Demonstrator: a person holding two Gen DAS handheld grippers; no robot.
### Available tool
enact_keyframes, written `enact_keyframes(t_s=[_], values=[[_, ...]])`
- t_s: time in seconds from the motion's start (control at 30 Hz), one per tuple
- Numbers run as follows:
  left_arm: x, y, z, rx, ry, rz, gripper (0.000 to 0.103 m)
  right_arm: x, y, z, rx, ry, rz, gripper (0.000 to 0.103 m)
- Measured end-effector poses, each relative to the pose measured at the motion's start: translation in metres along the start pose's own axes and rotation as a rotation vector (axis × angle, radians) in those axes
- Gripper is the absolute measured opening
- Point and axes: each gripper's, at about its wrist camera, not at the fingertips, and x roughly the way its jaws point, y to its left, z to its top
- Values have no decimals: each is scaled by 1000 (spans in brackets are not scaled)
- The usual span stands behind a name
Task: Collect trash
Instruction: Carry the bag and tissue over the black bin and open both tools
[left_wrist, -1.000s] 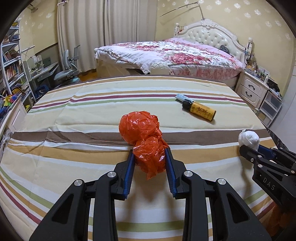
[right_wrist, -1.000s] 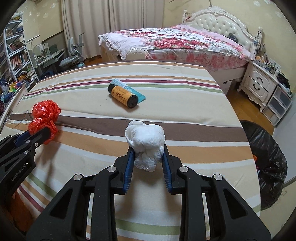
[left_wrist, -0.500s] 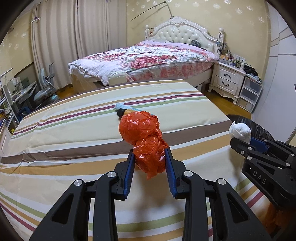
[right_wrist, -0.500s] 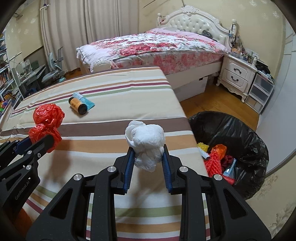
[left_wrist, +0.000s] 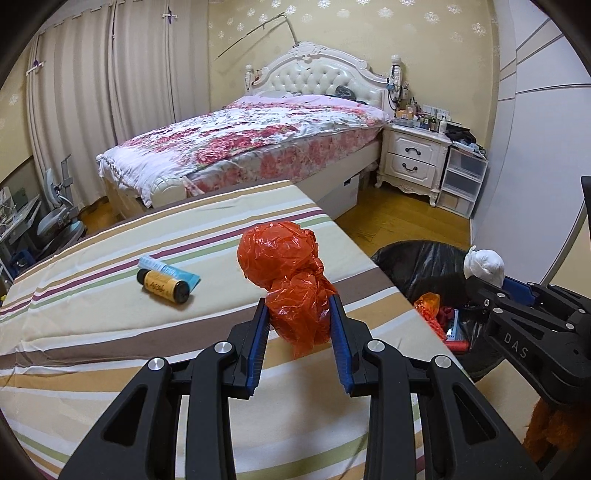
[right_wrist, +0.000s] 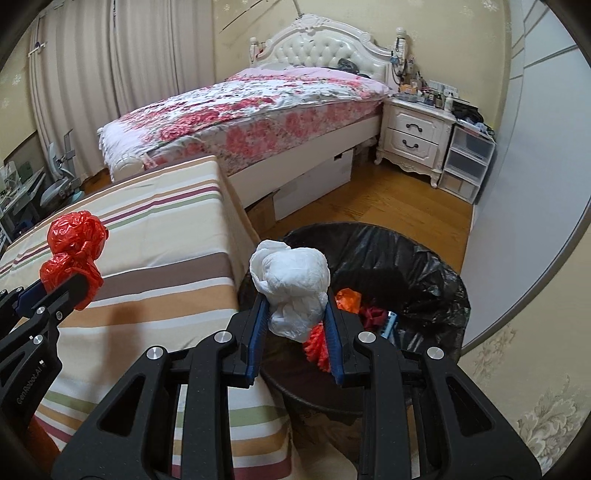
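Blue-padded black fingers (left_wrist: 263, 334) of the left gripper (left_wrist: 298, 332) are clamped on a crumpled orange plastic bag wad (left_wrist: 286, 271), which bulges up above the tips and hangs a little below them. It is held in the air over the near part of the striped cloth-covered counter (left_wrist: 110, 350), close to its right edge.

Just to the right, the right gripper (right_wrist: 293, 319) has its own blue-padded fingers (right_wrist: 258, 325) pressed tight on a scrunched white plastic bag wad (right_wrist: 291, 284). That wad hangs over the near rim of a round bin lined with a black plastic bag (right_wrist: 413, 266), which stands on the wooden floor (right_wrist: 388, 199) right beside the counter's edge. Inside the bin lie red and orange scraps (right_wrist: 354, 306) and something small and blue.

Farther back on the counter, well apart from both grippers, a yellow cylindrical bottle with a black cap (left_wrist: 163, 286) lies on its side, touching a flat light-blue packet (left_wrist: 168, 268). Beyond stand a floral-covered bed (left_wrist: 258, 144) and a white nightstand (left_wrist: 413, 162).
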Motion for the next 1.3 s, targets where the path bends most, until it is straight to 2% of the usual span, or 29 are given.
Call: enact_keyframes(t_s=[0.6, 1.13, 1.2, 1.27, 1.3], values=[[48, -77, 36, 103, 0, -43, 33, 30, -62, 19, 121, -6, -84, 28], [76, -104, 42, 152, 35, -28, 33, 51, -83, 19, 176, 16, -108, 30], [77, -104, 42, 151, 43, -25, 36, 51, -85, 18, 178, 13, -113, 36], [78, -105, 42, 152, 44, -17, 50, 50, -86, 17, 180, 8, -122, 39], [77, -104, 42, 155, 41, -14, 54, 49, -86, 16, 181, 7, -125, 40]])
